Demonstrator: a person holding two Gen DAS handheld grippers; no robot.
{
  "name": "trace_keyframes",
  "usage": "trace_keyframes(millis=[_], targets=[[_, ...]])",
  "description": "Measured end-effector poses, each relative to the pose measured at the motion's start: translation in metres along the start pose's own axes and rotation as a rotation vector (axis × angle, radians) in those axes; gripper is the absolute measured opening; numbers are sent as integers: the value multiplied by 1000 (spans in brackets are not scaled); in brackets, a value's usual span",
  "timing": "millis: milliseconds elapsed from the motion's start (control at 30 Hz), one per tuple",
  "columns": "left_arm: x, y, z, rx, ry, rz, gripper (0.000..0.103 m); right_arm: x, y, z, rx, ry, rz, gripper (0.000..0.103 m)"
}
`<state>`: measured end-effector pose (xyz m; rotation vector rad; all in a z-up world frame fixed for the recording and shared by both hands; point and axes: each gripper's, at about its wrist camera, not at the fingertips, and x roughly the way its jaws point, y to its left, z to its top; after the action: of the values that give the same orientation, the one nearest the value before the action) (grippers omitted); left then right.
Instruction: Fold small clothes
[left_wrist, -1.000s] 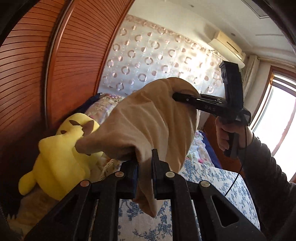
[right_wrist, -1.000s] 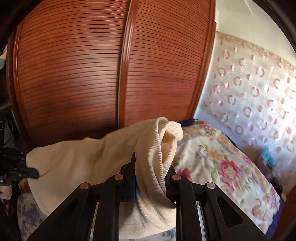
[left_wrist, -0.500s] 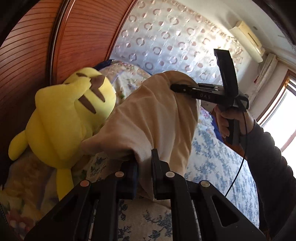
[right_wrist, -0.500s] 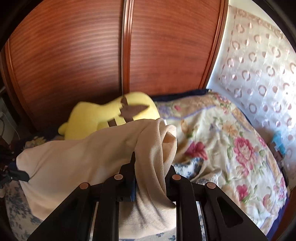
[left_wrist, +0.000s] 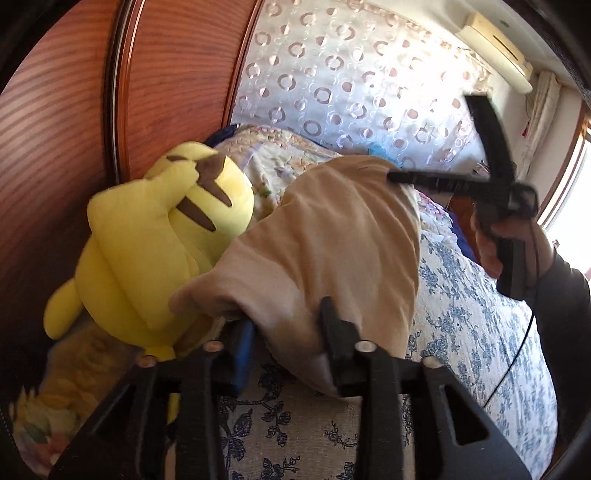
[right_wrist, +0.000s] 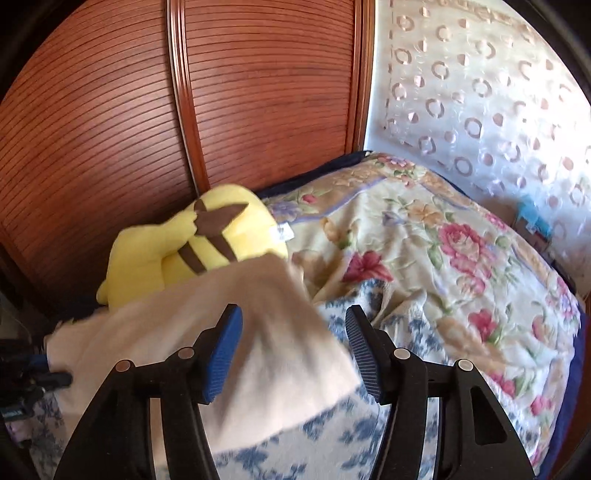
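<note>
A small beige garment (left_wrist: 325, 251) hangs low over the blue-flowered bed sheet (left_wrist: 461, 332), stretched between both grippers. My left gripper (left_wrist: 288, 339) is at its near edge with its jaws opening. The cloth sits loose in the gap and drapes over the right finger (left_wrist: 338, 343). My right gripper (right_wrist: 291, 350) also has its jaws opening, with blue pads (right_wrist: 223, 350) wide apart. The blurred garment (right_wrist: 229, 332) slumps between them without being pressed. In the left wrist view a hand (left_wrist: 506, 243) holds the right gripper (left_wrist: 397, 179) at the cloth's far end.
A yellow plush toy (left_wrist: 155, 251) lies against the brown slatted wardrobe doors (right_wrist: 258, 92), just left of the garment. A flowered quilt (right_wrist: 424, 258) is bunched at the head of the bed. A curtain with ring patterns (left_wrist: 351, 81) hangs behind it.
Both grippers were shut on the garment and now stand spread apart. Both hands have come down, and the garment has sunk toward the sheet and gone slack.
</note>
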<state>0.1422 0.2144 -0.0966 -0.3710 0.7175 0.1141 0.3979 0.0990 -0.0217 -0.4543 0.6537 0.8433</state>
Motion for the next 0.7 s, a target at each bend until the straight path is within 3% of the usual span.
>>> trace_keyframes(millis=[67,100,133,233,367,500,700], targets=[[-7,-2,1,26,-22,2,57,8,6,-10,-15,16,-54,60],[-10,-4,2,37,-32,1,73,12,6,-15,-9,25,-73,60],[-16,-6,2,53,-49,3,81,20,6,-19,12,35,-81,60],[-26,-16,4,109,-66,11,82,28,-4,-24,101,42,-50,71],[-42,-28,5,151,-105,12,82,13,-6,-23,151,40,-50,72],[-55,-45,4,196,-134,26,82,-35,3,-37,147,-15,-81,72],[-66,-77,-5,250,-152,-38,82,-119,31,-91,179,-117,-158,72]])
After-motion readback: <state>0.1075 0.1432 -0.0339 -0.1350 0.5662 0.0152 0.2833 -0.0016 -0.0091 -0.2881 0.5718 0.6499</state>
